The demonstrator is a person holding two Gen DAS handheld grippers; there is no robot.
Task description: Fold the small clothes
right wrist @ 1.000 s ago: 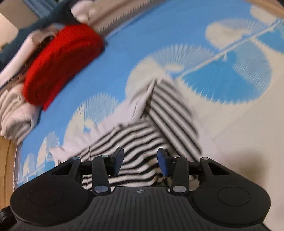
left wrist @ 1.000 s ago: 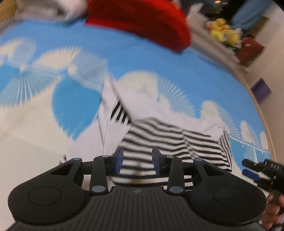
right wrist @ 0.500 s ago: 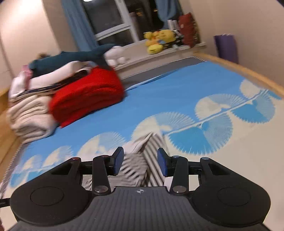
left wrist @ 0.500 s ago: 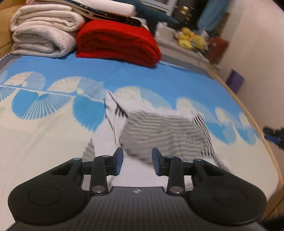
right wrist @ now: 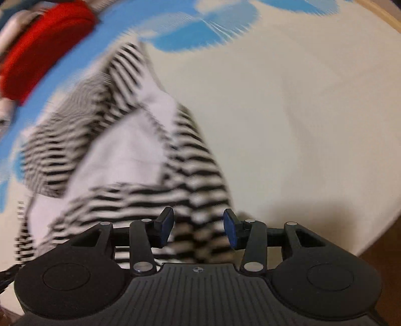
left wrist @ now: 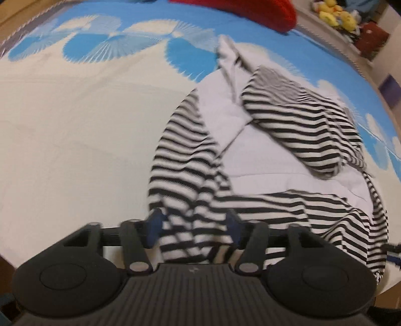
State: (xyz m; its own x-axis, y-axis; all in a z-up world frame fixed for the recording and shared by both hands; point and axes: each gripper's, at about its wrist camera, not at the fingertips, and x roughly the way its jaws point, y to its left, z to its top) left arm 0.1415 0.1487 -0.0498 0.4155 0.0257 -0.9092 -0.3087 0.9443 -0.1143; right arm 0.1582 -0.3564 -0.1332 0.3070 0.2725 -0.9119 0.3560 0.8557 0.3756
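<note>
Holding your left gripper [left wrist: 193, 229] low over the near end of the striped garment [left wrist: 263, 150], you have its blue pads spread wide, with bunched striped cloth lying between them — whether they touch it you cannot tell through the blur. Your right gripper [right wrist: 198, 229] sits the same way: jaws apart, pointing down at a striped fold at the garment's near edge [right wrist: 140, 160], nothing pinched. The garment lies crumpled on the blue-and-cream bedspread [left wrist: 75, 112], white inside showing between striped folds. To your left in the left wrist view the cream cloth runs open and bare. Far off, a red folded blanket [left wrist: 250, 10] lies at the bedspread's far edge — well apart from the garment. In the right wrist view the bed's wooden rim [right wrist: 381, 17] curves along the far right.
</note>
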